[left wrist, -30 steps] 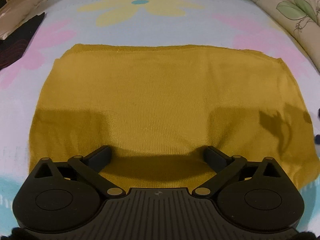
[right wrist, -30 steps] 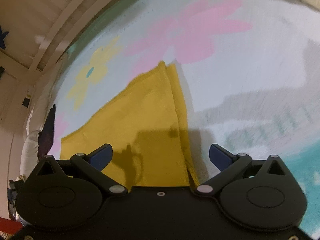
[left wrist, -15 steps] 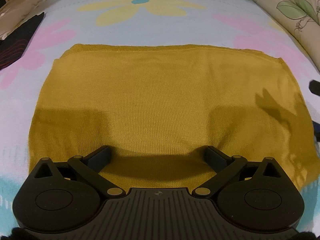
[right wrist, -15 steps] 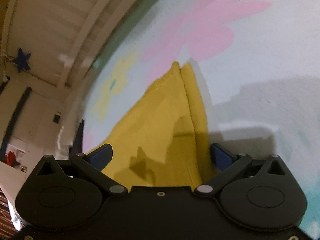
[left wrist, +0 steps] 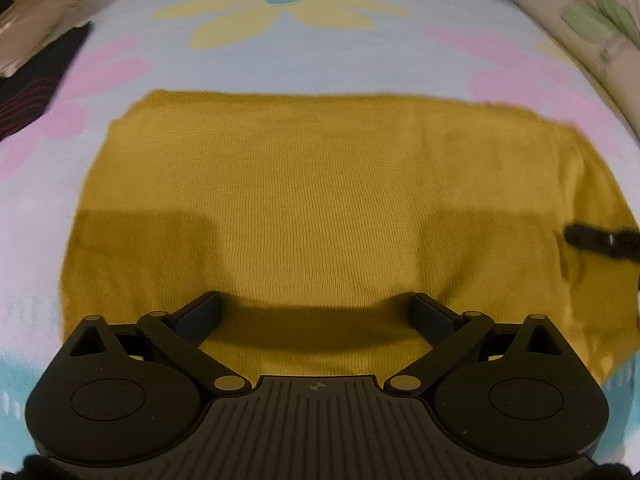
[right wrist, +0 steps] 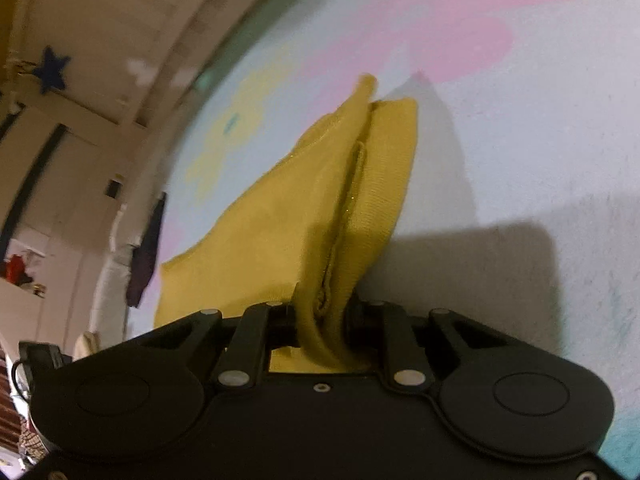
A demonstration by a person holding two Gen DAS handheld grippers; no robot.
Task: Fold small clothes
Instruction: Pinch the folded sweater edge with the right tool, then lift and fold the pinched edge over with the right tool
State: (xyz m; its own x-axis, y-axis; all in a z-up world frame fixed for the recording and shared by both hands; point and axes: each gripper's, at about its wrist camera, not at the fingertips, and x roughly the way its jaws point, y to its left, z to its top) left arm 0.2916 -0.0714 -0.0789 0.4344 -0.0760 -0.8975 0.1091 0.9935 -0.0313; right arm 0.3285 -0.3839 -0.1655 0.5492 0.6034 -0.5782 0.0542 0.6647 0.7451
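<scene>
Left wrist view: a mustard-yellow knit garment (left wrist: 320,208) lies flat on a pale blue bedspread (left wrist: 320,64) printed with a yellow flower (left wrist: 284,4) and pink flowers. Its long axis runs across the picture from left to right, with the far edge straight and the left and right edges flaring toward the camera. The left gripper (left wrist: 316,312) hangs over the near edge of the garment with its jaws spread wide; no cloth is between them and the pads do not press on anything. At the right edge of the garment a dark, blurred tip of the right gripper (left wrist: 592,240) sits on the cloth, which puckers there. A dark cloth with red lines (left wrist: 36,88) lies at the far left, and a leaf-printed cushion (left wrist: 592,20) at the far right.

Right wrist view: the right gripper (right wrist: 320,312) has just been closing, and its jaws are now pinched on the side edge of the garment (right wrist: 280,220). A doubled fold of yellow cloth stands up between the fingers (right wrist: 256,324), and a ribbed hem runs away from the jaws toward a far corner. From here the garment's length runs off to the lower left. This view alone shows the grip, plus a wall with a blue star (right wrist: 52,70) at left. The left gripper is not visible here.
</scene>
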